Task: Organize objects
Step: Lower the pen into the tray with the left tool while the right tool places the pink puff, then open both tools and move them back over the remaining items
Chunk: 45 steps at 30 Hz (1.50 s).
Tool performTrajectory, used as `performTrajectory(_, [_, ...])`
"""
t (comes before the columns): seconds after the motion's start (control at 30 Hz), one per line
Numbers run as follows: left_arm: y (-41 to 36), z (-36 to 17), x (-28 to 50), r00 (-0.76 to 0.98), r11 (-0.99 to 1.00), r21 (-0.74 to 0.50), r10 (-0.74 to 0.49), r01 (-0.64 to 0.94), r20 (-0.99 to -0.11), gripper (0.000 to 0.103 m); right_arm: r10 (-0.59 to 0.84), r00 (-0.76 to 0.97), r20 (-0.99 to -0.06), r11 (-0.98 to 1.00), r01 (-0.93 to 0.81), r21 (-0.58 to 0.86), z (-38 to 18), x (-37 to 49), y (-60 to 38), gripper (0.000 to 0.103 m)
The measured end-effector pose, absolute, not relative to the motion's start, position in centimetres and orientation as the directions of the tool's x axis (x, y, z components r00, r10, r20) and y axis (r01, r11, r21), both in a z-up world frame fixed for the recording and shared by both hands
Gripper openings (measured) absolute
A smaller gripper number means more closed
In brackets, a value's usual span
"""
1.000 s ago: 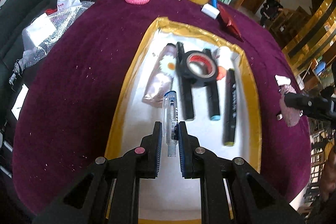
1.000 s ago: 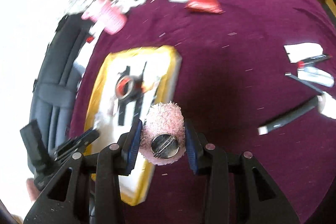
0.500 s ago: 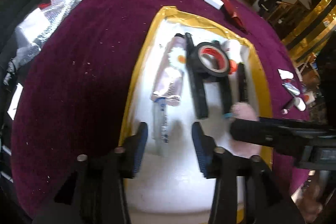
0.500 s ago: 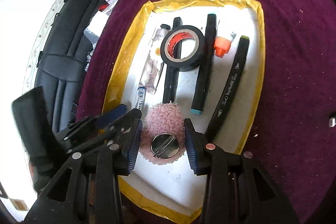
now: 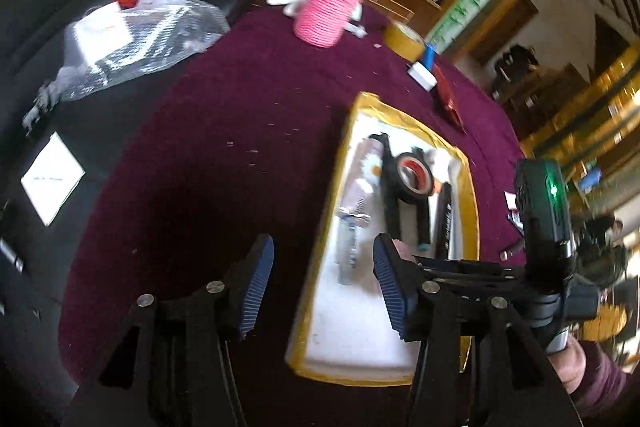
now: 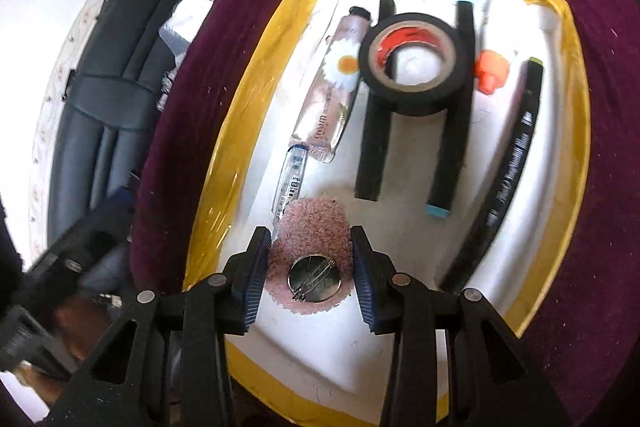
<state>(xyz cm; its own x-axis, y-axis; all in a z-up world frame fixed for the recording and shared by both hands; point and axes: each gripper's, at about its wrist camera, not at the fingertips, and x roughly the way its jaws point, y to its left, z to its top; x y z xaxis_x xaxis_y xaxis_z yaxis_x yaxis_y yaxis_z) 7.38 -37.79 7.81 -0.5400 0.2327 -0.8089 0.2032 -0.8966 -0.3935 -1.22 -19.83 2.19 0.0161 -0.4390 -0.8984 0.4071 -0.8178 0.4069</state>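
Observation:
A white tray with a yellow taped rim (image 6: 248,115) (image 5: 332,195) lies on the purple cloth. In it are a cream tube (image 6: 332,95), a clear pen (image 6: 290,183) (image 5: 348,247), a black tape roll (image 6: 416,63) on two black markers, an orange-capped tube (image 6: 492,67) and a long black marker (image 6: 504,179). My right gripper (image 6: 312,259) is shut on a fluffy pink brooch (image 6: 312,231), its metal pin back up, low over the tray's near end. My left gripper (image 5: 322,279) is open and empty, over the tray's left rim.
A pink knitted cup (image 5: 330,9), a yellow tape roll (image 5: 404,39), a white eraser (image 5: 422,77) and a red packet (image 5: 448,99) stand at the table's far side. A black chair with plastic bags (image 5: 132,43) is on the left.
My left gripper let go of the clear pen in the tray, opened and drew back to the left. My right gripper carried the pink brooch from over the cloth into the tray.

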Motion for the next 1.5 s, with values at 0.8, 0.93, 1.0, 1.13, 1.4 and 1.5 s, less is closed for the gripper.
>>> performTrajectory(0.8, [-36.9,8.8,7.5,-0.537,-0.900,-0.375,0.208,0.222,-0.818,0.054,-0.473,-0.058,-0.879,-0.827,0.372,0.421,4.9,-1.7,-17.3,0.053])
performTrajectory(0.93, [-36.3,9.2,7.5,-0.534,-0.914,-0.351,0.195,0.206,-0.823,0.054,-0.476,-0.119,-0.872,-0.844,0.342,0.414,6.5,-2.1,-15.2,0.053])
performTrajectory(1.0, [-35.9,9.4,7.4,-0.523,-0.927,-0.324,0.184,0.190,-0.832,0.054,-0.473,-0.151,-0.868,-0.853,0.325,0.408,7.1,-2.0,-13.6,0.053])
performTrajectory(1.13, [-34.6,10.2,7.5,-0.532,-0.955,-0.261,0.149,0.141,-0.833,0.054,-0.460,-0.221,-0.860,-0.881,0.238,0.409,7.7,-2.3,-8.5,0.052])
performTrajectory(1.4, [-30.4,11.6,6.6,-0.536,-0.967,-0.254,0.203,0.022,-0.820,0.054,-0.343,-0.333,-0.878,-0.915,-0.091,0.392,5.9,-1.4,6.9,0.052])
performTrajectory(1.5, [-27.5,12.4,6.1,-0.521,-0.955,-0.288,0.279,-0.066,-0.807,0.054,-0.257,-0.367,-0.894,-0.927,-0.169,0.336,6.1,-0.5,11.9,0.052])
